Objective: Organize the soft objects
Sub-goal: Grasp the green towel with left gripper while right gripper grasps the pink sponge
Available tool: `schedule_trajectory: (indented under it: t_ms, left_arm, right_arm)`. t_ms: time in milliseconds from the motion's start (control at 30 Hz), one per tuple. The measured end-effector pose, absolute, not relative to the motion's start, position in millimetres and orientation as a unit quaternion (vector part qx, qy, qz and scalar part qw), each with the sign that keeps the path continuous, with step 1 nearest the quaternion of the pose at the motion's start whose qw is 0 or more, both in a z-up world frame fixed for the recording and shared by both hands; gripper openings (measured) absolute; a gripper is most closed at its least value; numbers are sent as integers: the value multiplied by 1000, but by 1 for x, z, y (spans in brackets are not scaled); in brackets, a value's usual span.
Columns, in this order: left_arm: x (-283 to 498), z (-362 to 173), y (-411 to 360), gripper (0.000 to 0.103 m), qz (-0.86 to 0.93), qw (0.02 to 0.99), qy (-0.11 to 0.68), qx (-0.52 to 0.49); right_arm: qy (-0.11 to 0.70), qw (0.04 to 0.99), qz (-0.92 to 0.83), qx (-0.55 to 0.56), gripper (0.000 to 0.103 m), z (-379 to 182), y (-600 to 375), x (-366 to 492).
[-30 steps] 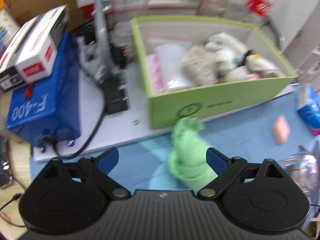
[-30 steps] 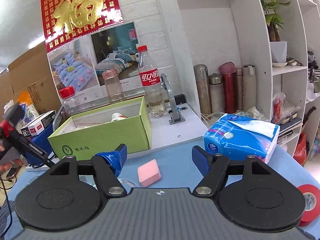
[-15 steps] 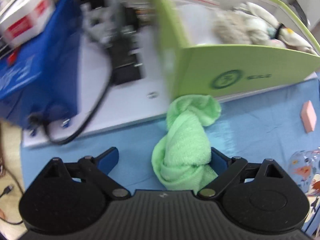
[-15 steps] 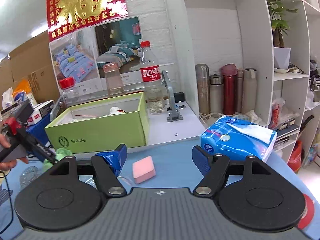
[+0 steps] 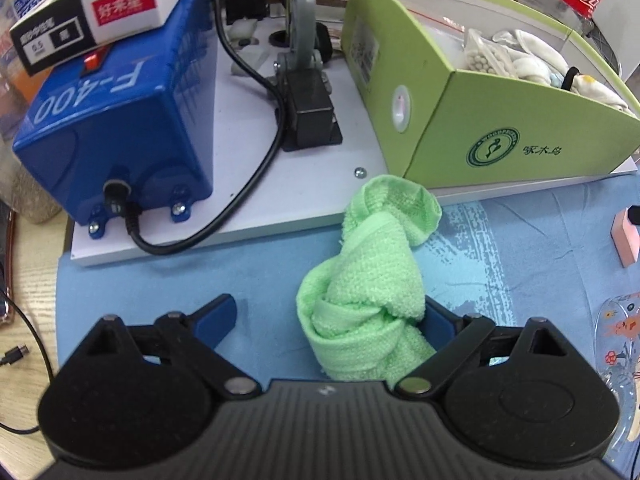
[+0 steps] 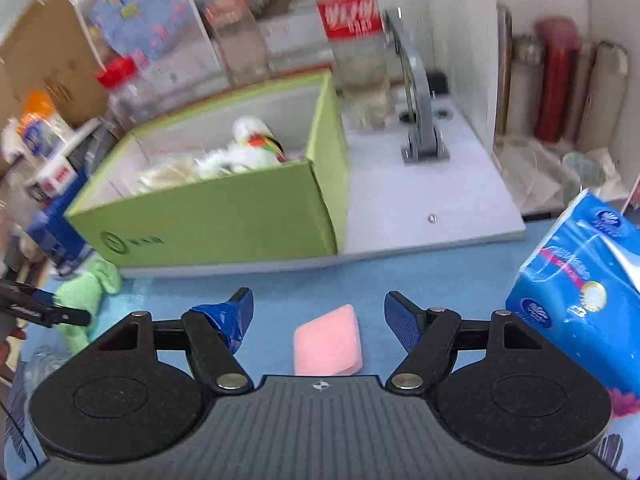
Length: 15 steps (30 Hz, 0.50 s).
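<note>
Both grippers tilt steeply down toward the blue mat (image 5: 200,276). The left gripper (image 5: 332,316) has its jaws spread wide, and the green towel (image 5: 368,288) lies between them, crowded against the right-hand blue pad, with a clear gap to the left pad; whether that right pad actually presses the cloth cannot be told. The towel is a twisted, knotted roll of looped terry, pale green, its far end flaring into a ruffled lip that rests on the edge of the white board (image 5: 248,184) just ahead of the fingers. The right gripper (image 6: 318,312) also stands apart, nothing clamped, with the pink sponge (image 6: 328,340) lying flat on the mat between and just below its fingertips, touching neither pad; it is a smooth, soft-cornered slab. Ahead and to the left of that gripper sits the green cardboard box (image 6: 224,216), open-topped, matt, holding pale plush items and a clear bag. To its right leans a glossy blue tissue pack (image 6: 580,280). Ahead-left of the left gripper is a blue metal casing (image 5: 116,112) with a black cable.
</note>
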<state>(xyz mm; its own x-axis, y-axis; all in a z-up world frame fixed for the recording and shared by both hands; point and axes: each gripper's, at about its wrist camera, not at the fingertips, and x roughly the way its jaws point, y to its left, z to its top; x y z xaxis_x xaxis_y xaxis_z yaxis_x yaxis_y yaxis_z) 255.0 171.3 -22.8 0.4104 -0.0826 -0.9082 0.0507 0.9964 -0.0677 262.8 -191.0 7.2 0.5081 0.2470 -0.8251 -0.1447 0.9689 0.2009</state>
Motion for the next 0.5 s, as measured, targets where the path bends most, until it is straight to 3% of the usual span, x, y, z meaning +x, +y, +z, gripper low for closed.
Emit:
schedule_trajectory:
  t_ms: [167, 467, 500]
  left_arm:
    - [254, -26, 168, 94, -44, 844, 534, 3]
    - [245, -30, 161, 93, -45, 854, 517, 22]
    - [244, -30, 162, 87, -44, 857, 514, 21]
  right_arm:
    - [569, 816, 101, 20, 60, -15, -164, 273]
    - [562, 824, 66, -38, 66, -16, -149, 255]
    - [557, 827, 69, -40, 66, -16, -150, 252]
